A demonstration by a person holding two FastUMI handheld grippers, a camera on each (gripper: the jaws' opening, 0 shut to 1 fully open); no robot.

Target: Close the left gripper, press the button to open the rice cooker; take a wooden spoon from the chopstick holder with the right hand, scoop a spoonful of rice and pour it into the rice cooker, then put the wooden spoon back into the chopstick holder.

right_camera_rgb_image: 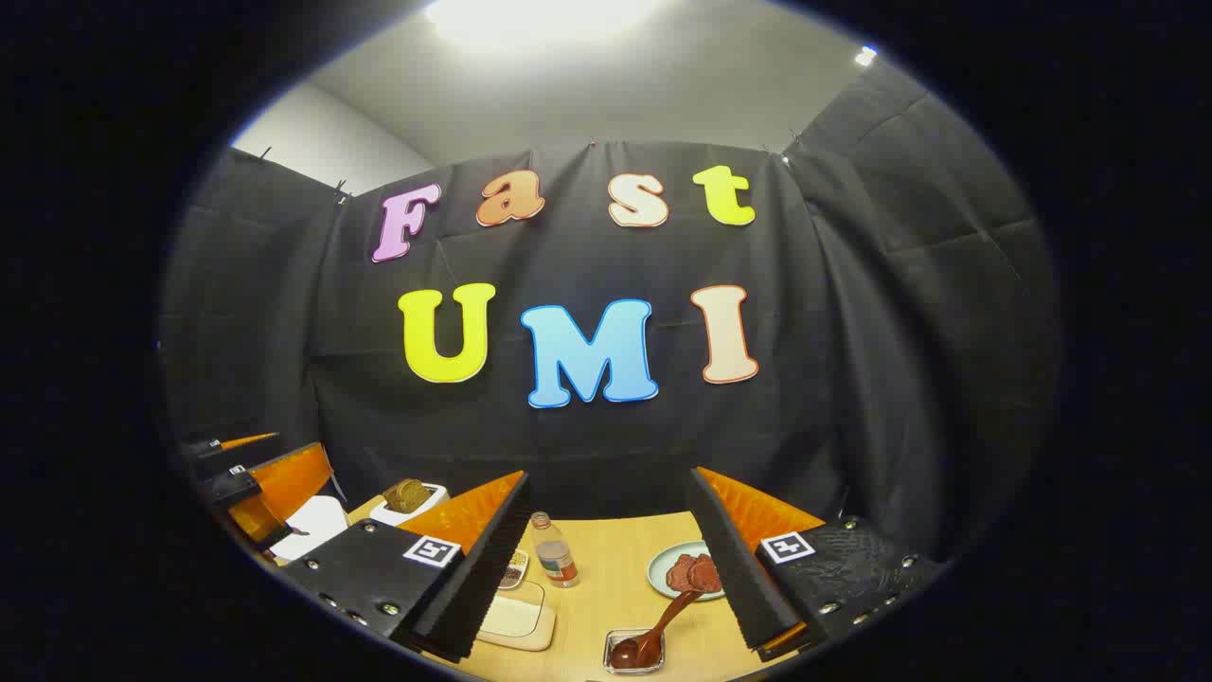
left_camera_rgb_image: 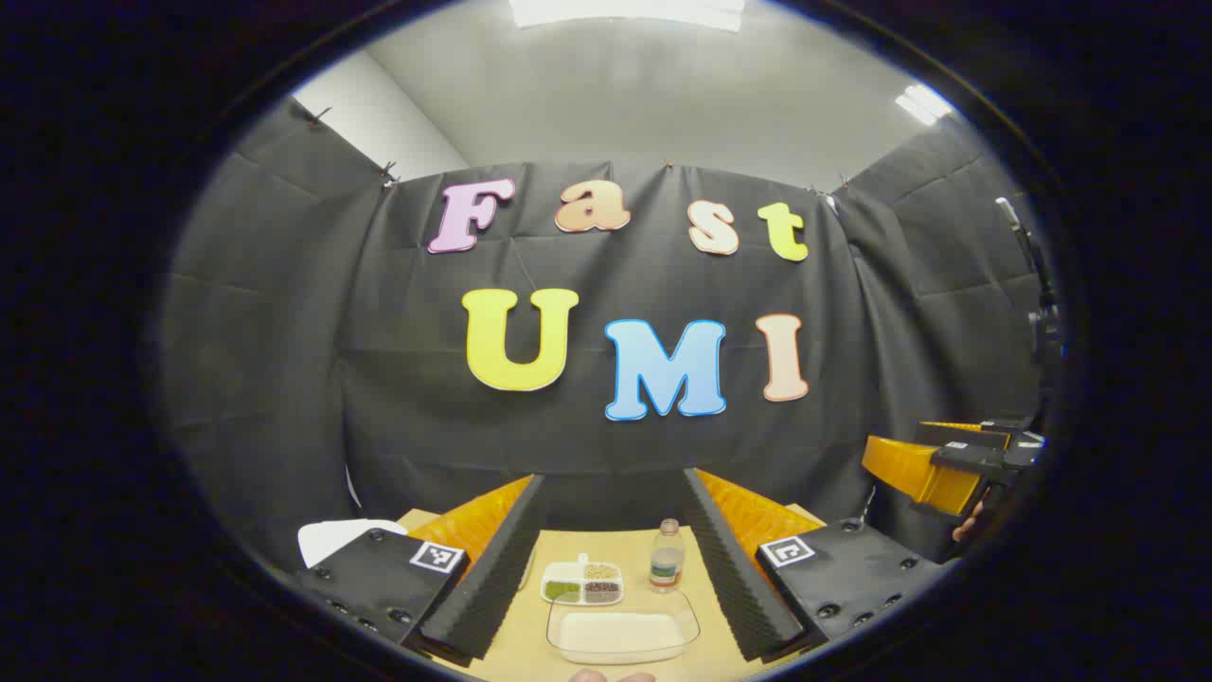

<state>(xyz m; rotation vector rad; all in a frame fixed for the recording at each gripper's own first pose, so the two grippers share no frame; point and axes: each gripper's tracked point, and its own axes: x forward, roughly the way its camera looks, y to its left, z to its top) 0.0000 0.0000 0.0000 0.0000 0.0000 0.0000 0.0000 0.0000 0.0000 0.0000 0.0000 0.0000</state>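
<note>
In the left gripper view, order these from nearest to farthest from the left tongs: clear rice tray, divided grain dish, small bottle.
1. Clear plastic tray of white rice, lowest, between the fingers.
2. White divided dish of grains, behind it, left.
3. Small clear bottle, behind, right; close to the dish, slightly farther.

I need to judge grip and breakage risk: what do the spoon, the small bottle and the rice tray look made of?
Spoon: dark brown, glossy, apparently lacquered wood. Bottle: see-through with a label band, probably plastic, though glass is possible. Rice tray: clear and thin-walled with rounded corners, likely plastic; white grains show through its walls.
</note>
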